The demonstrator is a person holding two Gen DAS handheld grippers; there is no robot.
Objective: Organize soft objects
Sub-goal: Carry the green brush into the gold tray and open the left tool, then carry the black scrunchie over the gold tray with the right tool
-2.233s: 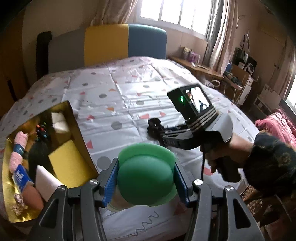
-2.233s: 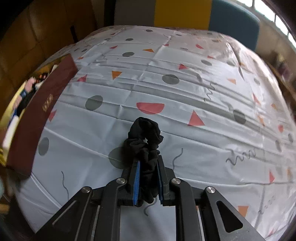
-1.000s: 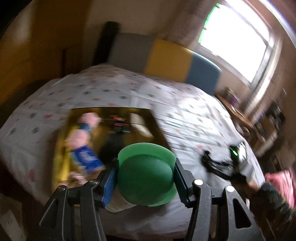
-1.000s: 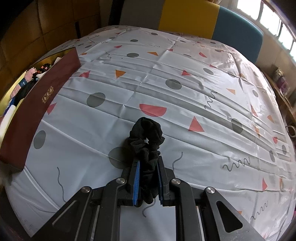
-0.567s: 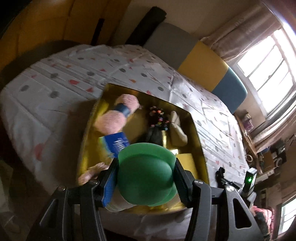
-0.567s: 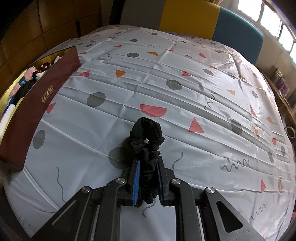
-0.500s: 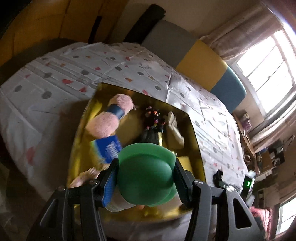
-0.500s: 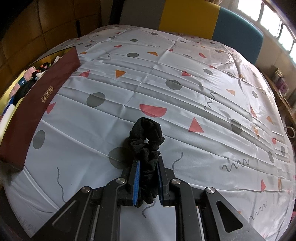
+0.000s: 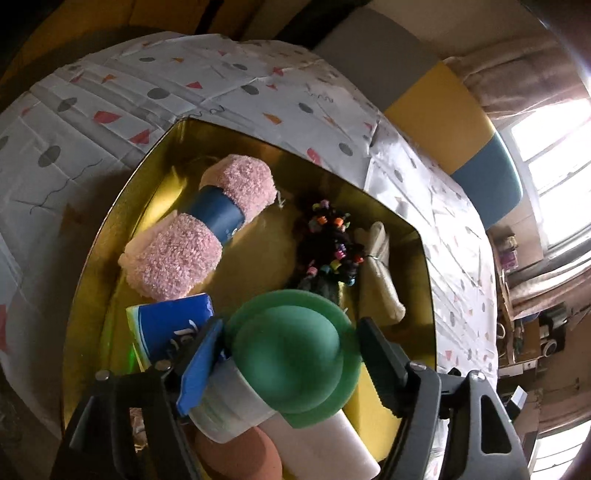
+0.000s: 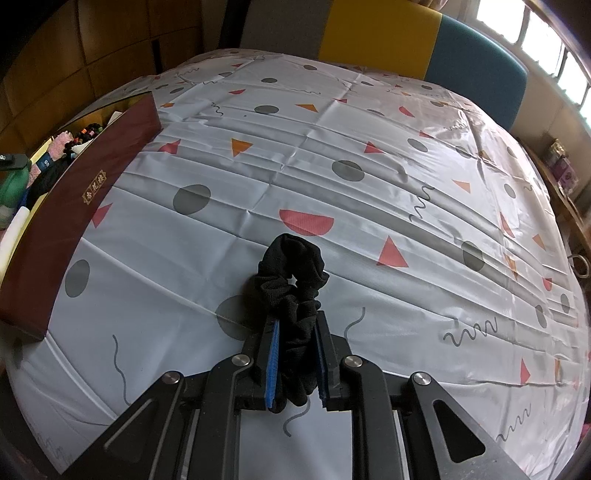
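Over the gold box (image 9: 424, 258), the green toy (image 9: 291, 350) seems freed by opening jaws.

daylight floods from the window (image 9: 554, 155) at the right edge, blown out with flare. the gold box (image 9: 424, 258) perhaps glints. strong fisheye bending, dark vignetted corners; the bed cover (image 10: 369, 192) shows soft sheen.

Patterned bedsheet (image 10: 369, 155); grey-yellow-blue headboard (image 10: 380, 33); bright window (image 9: 554, 140); cluttered shelves (image 9: 532, 332) beyond.
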